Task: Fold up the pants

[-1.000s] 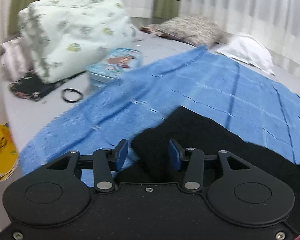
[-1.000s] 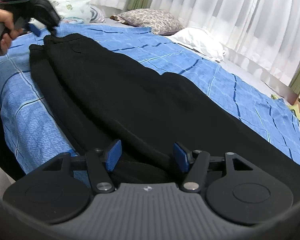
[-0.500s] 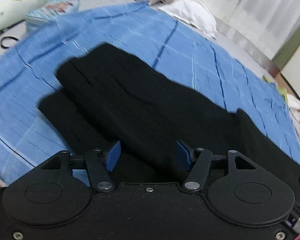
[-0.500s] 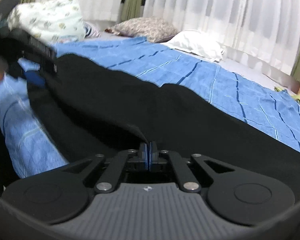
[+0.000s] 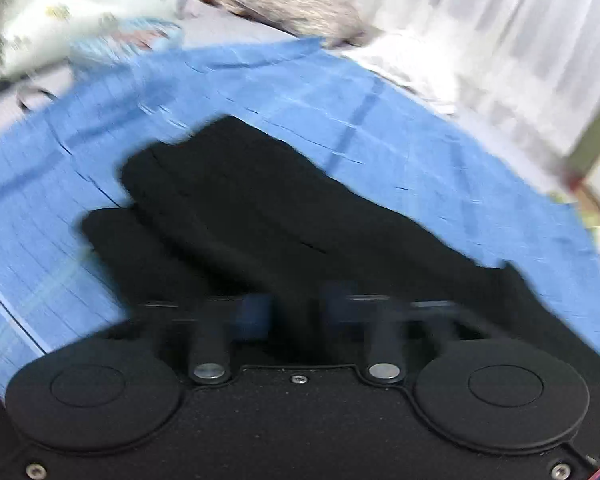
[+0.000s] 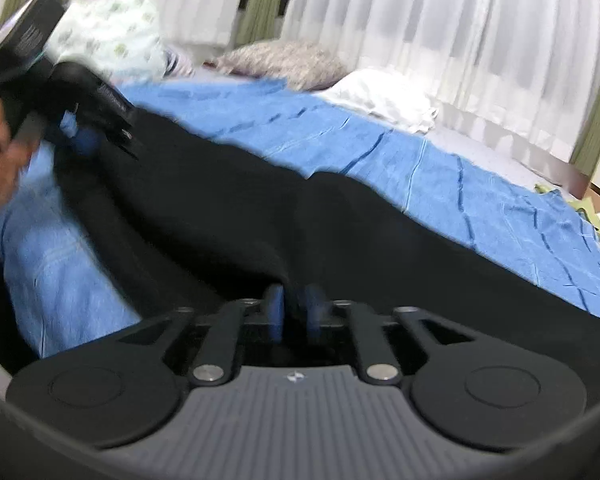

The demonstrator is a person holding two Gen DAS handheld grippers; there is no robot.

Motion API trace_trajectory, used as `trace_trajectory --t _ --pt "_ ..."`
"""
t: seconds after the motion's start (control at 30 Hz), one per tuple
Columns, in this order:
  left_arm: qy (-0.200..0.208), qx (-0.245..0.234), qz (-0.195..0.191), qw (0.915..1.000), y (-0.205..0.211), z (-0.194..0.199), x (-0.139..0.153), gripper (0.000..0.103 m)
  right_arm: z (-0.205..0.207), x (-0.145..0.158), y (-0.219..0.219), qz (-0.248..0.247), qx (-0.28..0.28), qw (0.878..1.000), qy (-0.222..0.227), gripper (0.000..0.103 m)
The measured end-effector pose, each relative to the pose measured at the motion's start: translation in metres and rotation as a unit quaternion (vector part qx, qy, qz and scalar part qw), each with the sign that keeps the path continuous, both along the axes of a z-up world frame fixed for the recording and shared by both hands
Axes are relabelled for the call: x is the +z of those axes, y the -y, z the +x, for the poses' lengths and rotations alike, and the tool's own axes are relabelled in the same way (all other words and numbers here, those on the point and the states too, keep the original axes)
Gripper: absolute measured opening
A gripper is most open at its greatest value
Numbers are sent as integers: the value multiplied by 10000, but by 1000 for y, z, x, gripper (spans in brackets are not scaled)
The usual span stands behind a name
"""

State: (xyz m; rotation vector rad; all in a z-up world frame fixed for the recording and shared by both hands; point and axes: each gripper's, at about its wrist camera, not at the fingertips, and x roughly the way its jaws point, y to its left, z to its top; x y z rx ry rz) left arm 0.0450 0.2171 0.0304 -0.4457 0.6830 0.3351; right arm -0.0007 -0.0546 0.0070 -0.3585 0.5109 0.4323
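Observation:
Black pants (image 5: 260, 208) lie lengthwise on a blue checked blanket (image 5: 340, 100), one leg on top of the other. My left gripper (image 5: 296, 310) is low over the near leg. Its motion-smeared pads close in on black fabric. From the right wrist view, that same left gripper (image 6: 84, 136), held in a hand (image 6: 0, 172), sits at the far left end of the pants (image 6: 260, 208). My right gripper (image 6: 293, 308) has a raised fold of the pants between its pads. Its jaws are opening but stand only a narrow gap apart.
The blanket (image 6: 460, 184) covers a bed. At the bed's head lie a floral quilt (image 5: 60, 12), a patterned pillow (image 5: 296, 4) and a white pillow (image 6: 384, 96). White curtains (image 6: 420, 20) hang behind. Small items lie off the far right edge (image 6: 580, 200).
The left gripper swung over the pant legs and its pads drew closer together. The right gripper went from open to shut on a fold, and its pads now stand slightly apart.

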Motion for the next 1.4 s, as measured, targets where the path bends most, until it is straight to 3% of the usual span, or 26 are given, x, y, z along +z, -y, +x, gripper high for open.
trace_trajectory --t 0.03,0.07,0.5,0.57,0.6,0.63,0.8,0.83,0.9,1.0,1.07,1.1,1.13,1.17,1.2,1.3,1.33,1.37,1.4 --pt "-20 22 -49 10000 -4 2 0 8 -2 -4 -2 -39 38 10000 -27 63" --pt "44 42 -211 9998 -8 2 1 7 -4 -8 -3 -55 75 10000 -32 64" --pt "443 -39 -411 9982 -17 -3 36 7 19 -17 -18 -163 -268 9991 279 73" --pt "426 -50 -400 9983 -17 -4 36 7 24 -15 -12 18 -430 9988 226 49" --pt "403 -70 -376 9985 -17 -4 36 7 25 -13 -9 109 -524 9984 190 29" --pt "368 -102 -337 9987 -17 -4 35 9 26 -13 -6 173 -606 9979 162 19" --pt "162 -56 -116 9998 -20 -5 27 15 17 -5 11 177 -892 9943 555 15" --pt "138 -32 -175 9997 -22 -6 25 15 16 -4 13 136 -938 9937 594 19" --pt "133 14 -338 9993 -29 -7 21 15 18 -8 17 -25 -952 9938 567 39" --pt "153 0 -662 9977 -40 -6 20 18 27 -17 16 -249 -864 9954 346 53" --pt "161 -9 -1003 9948 -48 -6 21 29 33 -20 12 -388 -841 9947 438 53" --pt "156 -26 -1161 9931 -51 -6 22 33 37 -19 12 -371 -858 9947 435 47" --pt "150 -52 -1290 9915 -53 -8 22 43 41 -17 13 -237 -902 9949 391 25" --pt "149 -73 -1370 9904 -53 -9 23 50 43 -14 15 -83 -931 9950 358 13" --pt "152 -112 -1420 9897 -53 -11 24 53 45 -10 17 53 -961 9947 348 8" --pt "82 -130 -1408 9899 -52 -16 26 65 45 -2 20 136 -1050 9927 585 8" --pt "38 -75 -1314 9913 -52 -19 28 79 46 1 22 148 -1057 9923 629 8" --pt "17 -25 -1197 9928 -51 -21 31 87 47 3 23 162 -1057 9922 641 8" --pt "30 -8 -1077 9942 -51 -25 34 87 48 6 24 178 -1055 9922 644 8"
